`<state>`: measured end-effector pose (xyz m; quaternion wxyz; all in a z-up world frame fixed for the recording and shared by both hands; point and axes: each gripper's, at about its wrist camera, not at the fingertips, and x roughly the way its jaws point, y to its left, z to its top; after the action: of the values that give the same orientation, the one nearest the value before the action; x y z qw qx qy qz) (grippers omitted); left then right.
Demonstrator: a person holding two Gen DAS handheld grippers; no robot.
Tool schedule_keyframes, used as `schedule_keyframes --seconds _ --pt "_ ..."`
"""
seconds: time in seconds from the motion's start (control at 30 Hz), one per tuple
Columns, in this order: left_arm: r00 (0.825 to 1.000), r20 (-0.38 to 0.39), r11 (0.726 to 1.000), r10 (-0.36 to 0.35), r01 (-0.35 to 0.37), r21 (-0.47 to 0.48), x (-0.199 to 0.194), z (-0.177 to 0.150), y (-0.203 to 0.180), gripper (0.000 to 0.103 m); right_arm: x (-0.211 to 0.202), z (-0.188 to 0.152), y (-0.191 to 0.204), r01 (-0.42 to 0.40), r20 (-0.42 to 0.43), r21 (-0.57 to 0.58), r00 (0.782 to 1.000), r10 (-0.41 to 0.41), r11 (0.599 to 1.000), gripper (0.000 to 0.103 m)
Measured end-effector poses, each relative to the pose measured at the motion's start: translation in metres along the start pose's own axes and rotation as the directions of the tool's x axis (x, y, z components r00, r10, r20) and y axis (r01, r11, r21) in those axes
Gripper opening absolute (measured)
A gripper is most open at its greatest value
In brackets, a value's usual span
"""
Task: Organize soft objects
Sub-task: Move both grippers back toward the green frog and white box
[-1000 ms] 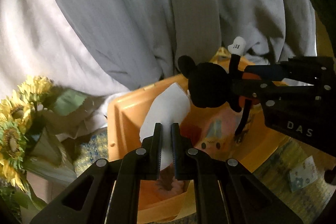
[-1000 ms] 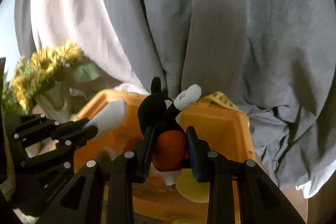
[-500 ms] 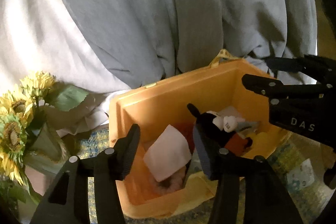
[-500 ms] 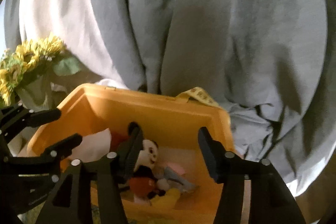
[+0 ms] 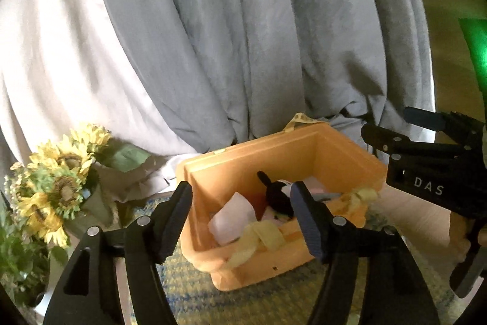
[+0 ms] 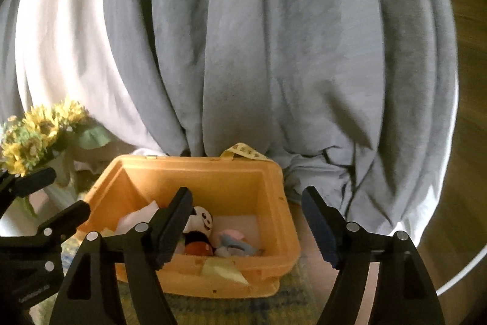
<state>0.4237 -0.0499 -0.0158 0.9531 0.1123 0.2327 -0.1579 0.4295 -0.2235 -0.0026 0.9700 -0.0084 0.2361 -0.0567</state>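
An orange bin (image 5: 341, 151) stands on a woven mat; it also shows in the right wrist view (image 6: 274, 203). Inside lie a black-and-white mouse plush (image 6: 199, 229), also in the left wrist view (image 5: 275, 195), a white soft piece (image 5: 232, 217) and a small pink-and-blue soft toy (image 6: 232, 241). My left gripper (image 5: 242, 213) is open and empty, held above and in front of the bin. My right gripper (image 6: 246, 221) is open and empty, also in front of the bin. Each gripper shows at the edge of the other's view.
A bunch of sunflowers (image 5: 57, 188) stands left of the bin, also in the right wrist view (image 6: 33, 136). Grey and white draped cloth (image 5: 243, 35) hangs right behind the bin. Yellow straps (image 5: 258, 238) hang over the bin's rim.
Both grippers opened and dropped their loads into the bin: the left the white soft piece, the right the mouse plush. Both have since pulled back from the bin.
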Motion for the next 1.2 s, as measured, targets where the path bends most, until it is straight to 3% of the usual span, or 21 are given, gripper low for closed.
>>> schedule_keyframes --seconds 0.27,0.57,0.8,1.0,1.2 --pt "1.000 0.014 0.999 0.014 -0.013 -0.042 -0.043 -0.014 -0.022 0.069 -0.045 -0.016 -0.018 -0.007 0.021 0.032 1.000 0.007 0.999 0.075" --pt "0.999 -0.029 0.995 0.043 -0.045 -0.086 -0.068 -0.046 -0.051 0.069 -0.071 -0.046 -0.034 -0.042 -0.006 0.017 0.999 0.043 0.999 0.075" --pt "0.994 -0.094 0.987 0.057 -0.070 -0.144 -0.073 -0.082 -0.073 0.069 -0.074 -0.078 -0.043 -0.089 -0.049 -0.009 0.995 0.089 0.996 0.075" --pt "0.987 -0.135 0.988 0.093 -0.108 -0.114 -0.070 -0.109 -0.092 0.069 -0.065 -0.104 -0.047 -0.127 -0.118 -0.012 0.985 0.125 0.992 0.075" --pt "0.981 -0.183 0.989 0.070 -0.092 -0.113 -0.057 -0.134 -0.106 0.069 -0.049 -0.128 -0.047 -0.162 -0.197 0.002 0.967 0.159 0.987 0.074"
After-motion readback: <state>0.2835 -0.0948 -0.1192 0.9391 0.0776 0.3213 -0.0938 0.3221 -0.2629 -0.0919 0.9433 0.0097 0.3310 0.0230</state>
